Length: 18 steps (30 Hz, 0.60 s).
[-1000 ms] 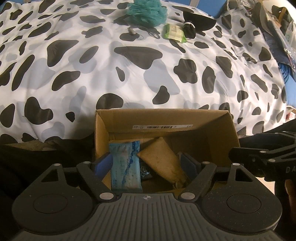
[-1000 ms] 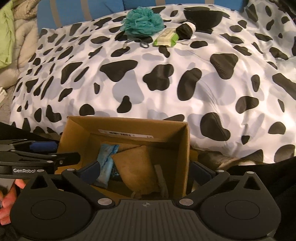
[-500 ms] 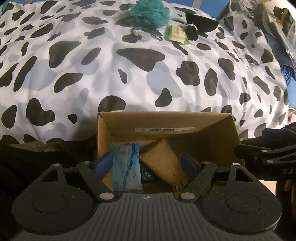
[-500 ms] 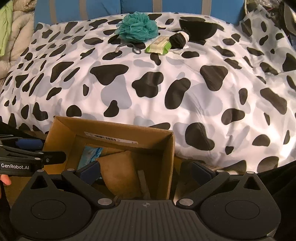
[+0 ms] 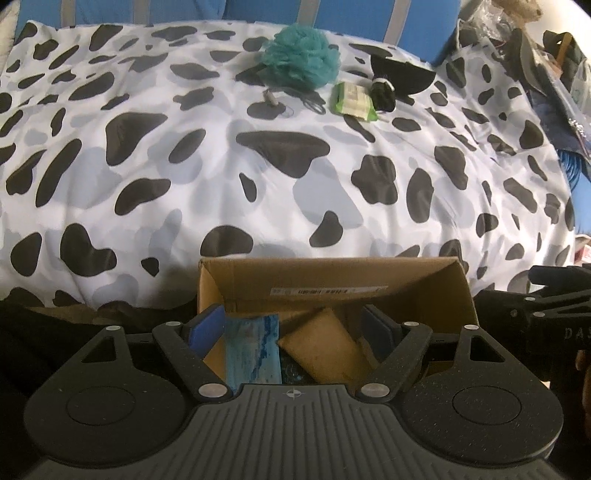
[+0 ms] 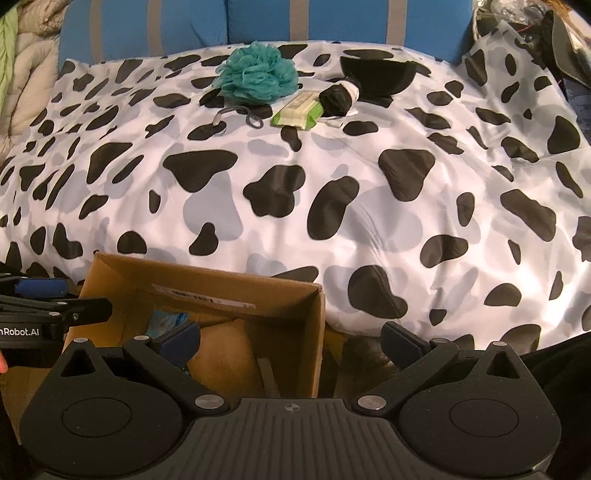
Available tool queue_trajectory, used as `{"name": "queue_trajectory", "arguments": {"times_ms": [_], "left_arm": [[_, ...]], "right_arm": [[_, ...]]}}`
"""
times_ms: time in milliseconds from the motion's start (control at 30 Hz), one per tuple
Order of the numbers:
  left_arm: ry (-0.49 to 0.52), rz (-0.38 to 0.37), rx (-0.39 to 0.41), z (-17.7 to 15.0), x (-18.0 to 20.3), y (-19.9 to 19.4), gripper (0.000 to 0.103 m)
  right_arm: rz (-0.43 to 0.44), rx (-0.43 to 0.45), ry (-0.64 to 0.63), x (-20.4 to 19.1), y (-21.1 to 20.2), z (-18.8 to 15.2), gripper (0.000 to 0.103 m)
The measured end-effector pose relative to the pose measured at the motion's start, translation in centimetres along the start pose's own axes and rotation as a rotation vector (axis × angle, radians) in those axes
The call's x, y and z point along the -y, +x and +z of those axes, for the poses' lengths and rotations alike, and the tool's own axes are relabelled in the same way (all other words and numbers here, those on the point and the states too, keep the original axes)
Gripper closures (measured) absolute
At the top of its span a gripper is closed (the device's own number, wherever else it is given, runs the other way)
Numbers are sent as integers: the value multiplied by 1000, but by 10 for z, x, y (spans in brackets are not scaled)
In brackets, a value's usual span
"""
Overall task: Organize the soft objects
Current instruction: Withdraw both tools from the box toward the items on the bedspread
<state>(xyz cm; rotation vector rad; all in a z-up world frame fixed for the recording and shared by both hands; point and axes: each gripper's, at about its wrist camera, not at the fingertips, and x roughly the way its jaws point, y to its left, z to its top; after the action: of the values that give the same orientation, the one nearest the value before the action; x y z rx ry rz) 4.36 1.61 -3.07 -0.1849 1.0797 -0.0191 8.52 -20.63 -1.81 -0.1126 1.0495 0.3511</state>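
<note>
An open cardboard box [image 5: 332, 277] [image 6: 207, 280] stands at the near edge of the cow-print bed. Inside lie a blue packet [image 5: 253, 350] and a tan soft pad [image 5: 325, 347] [image 6: 225, 354]. My left gripper [image 5: 295, 328] is open and empty just above the box. My right gripper [image 6: 291, 339] is open and empty over the box's right wall. At the far side of the bed lie a teal bath pouf [image 5: 301, 57] [image 6: 258, 72], a green wipes pack [image 5: 352, 98] [image 6: 299, 110] and a rolled black sock [image 5: 382, 92] [image 6: 338, 98].
A black bowl-shaped item [image 5: 402, 74] [image 6: 376, 75] sits behind the sock. Small hair ties and a strap [image 6: 236, 116] lie near the pouf. Cluttered bags [image 5: 546, 66] are at the right. A blue headboard [image 6: 184, 26] rises behind the bed.
Both grippers have pulled back and tilted up, so the box sits lower in both views and more of the bed shows. The right gripper shifted rightward off the box.
</note>
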Motion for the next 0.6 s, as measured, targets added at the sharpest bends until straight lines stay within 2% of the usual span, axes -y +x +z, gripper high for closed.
{"name": "queue_trajectory", "arguments": {"times_ms": [333,467,600], "left_arm": [[27,16,47,6,7,-3,23],[30,17,74,9,6,-4,23],[37,17,86,13,7,-4,23]], "right_arm": [[-25,59,27,11,-2,9,0],[-9,80,34,15,-1,13,0],[-28,125,7,14,-2,19,0]]}}
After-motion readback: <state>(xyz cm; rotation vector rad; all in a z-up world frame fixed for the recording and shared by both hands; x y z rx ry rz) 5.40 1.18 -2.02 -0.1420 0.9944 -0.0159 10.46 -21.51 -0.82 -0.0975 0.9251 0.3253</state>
